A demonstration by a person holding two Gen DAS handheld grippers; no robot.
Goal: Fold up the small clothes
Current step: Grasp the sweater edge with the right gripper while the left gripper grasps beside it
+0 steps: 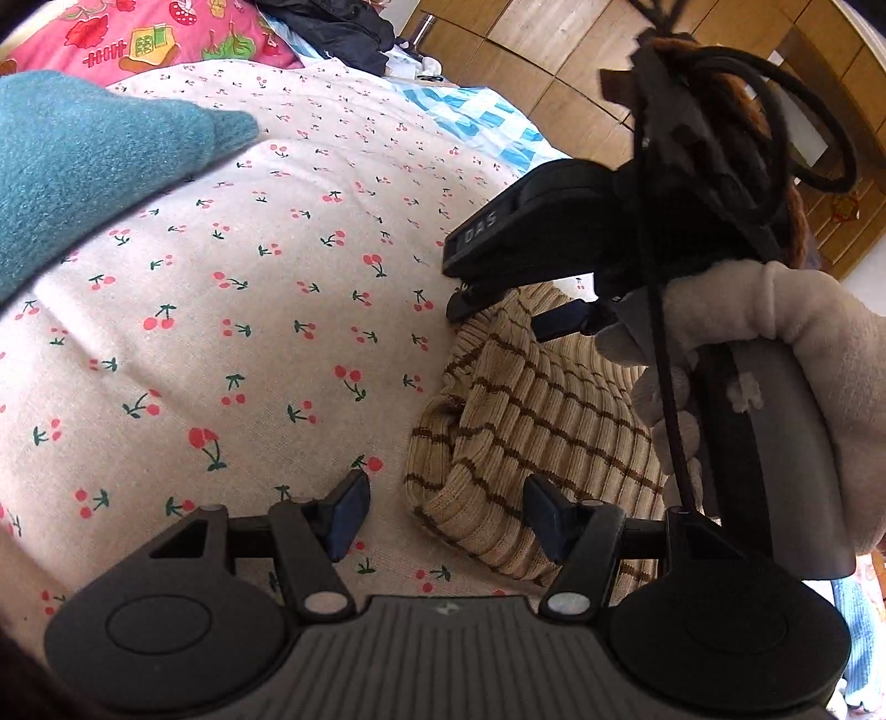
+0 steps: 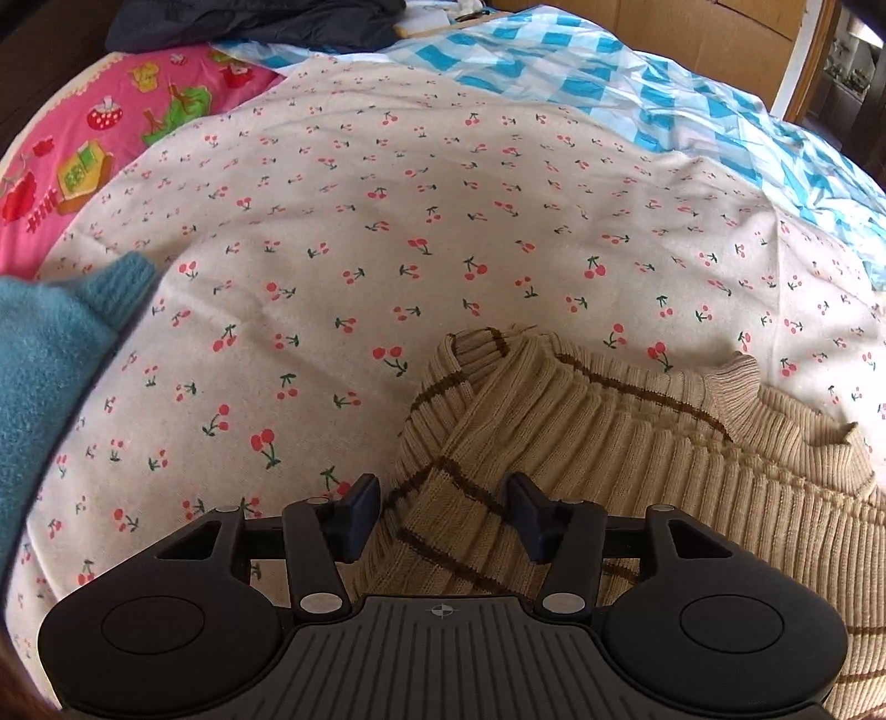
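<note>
A beige ribbed sweater with thin brown stripes [image 2: 637, 443] lies bunched on the cherry-print sheet [image 2: 387, 221]. In the left wrist view the sweater [image 1: 531, 421] sits at the lower right. My left gripper [image 1: 446, 515] is open, its jaws straddling the sweater's left edge just above the sheet. My right gripper [image 2: 443, 518] is open, with a folded sleeve of the sweater lying between its jaws. The right gripper [image 1: 498, 277] also shows in the left wrist view, held by a gloved hand [image 1: 775, 343] over the sweater's far edge.
A teal knit garment [image 1: 94, 166] lies at the left; it also shows in the right wrist view [image 2: 50, 360]. A pink printed pillow [image 2: 99, 127], dark clothes [image 2: 249, 22] and a blue checked cloth [image 2: 664, 94] lie at the far side. Wooden floor [image 1: 526, 50] is beyond the bed.
</note>
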